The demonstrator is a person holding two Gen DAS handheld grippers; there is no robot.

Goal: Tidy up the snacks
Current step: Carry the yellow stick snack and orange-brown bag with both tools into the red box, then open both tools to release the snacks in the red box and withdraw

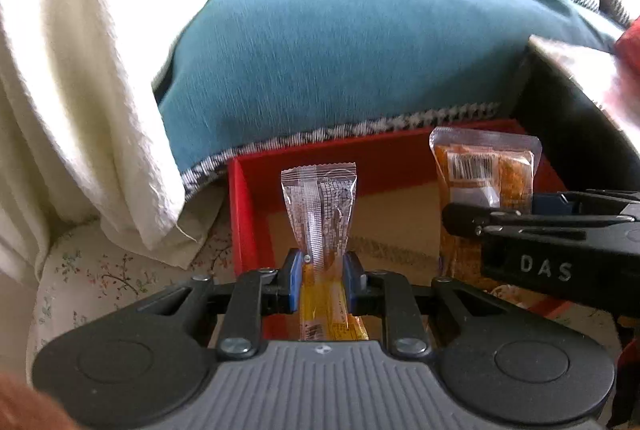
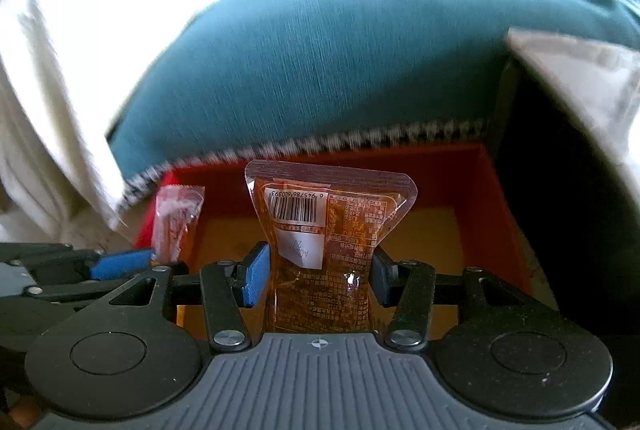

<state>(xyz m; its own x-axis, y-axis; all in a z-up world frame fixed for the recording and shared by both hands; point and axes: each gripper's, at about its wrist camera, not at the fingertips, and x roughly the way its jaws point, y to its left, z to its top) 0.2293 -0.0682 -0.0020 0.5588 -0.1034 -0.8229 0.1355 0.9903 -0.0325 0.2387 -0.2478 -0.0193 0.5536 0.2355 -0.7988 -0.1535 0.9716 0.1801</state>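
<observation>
My left gripper (image 1: 322, 272) is shut on a narrow clear-and-yellow snack stick packet (image 1: 320, 214), which stands up between the blue pads over a red box (image 1: 256, 174). My right gripper (image 2: 322, 276) is shut on a wider orange snack pouch (image 2: 324, 230) with a barcode, held upright over the same red box (image 2: 504, 190). In the left wrist view that pouch (image 1: 480, 166) and the right gripper's black body (image 1: 552, 242) sit to the right. In the right wrist view the stick packet (image 2: 176, 218) and a blue pad of the left gripper (image 2: 120, 264) show at the left.
The red box has a tan cardboard floor (image 1: 392, 214) and lies on a floral cloth (image 1: 100, 270). Behind it lies a teal cushion (image 1: 340, 42) with a houndstooth edge. A cream blanket (image 1: 72, 82) hangs at the left. A dark piece of furniture (image 2: 560, 210) stands at the right.
</observation>
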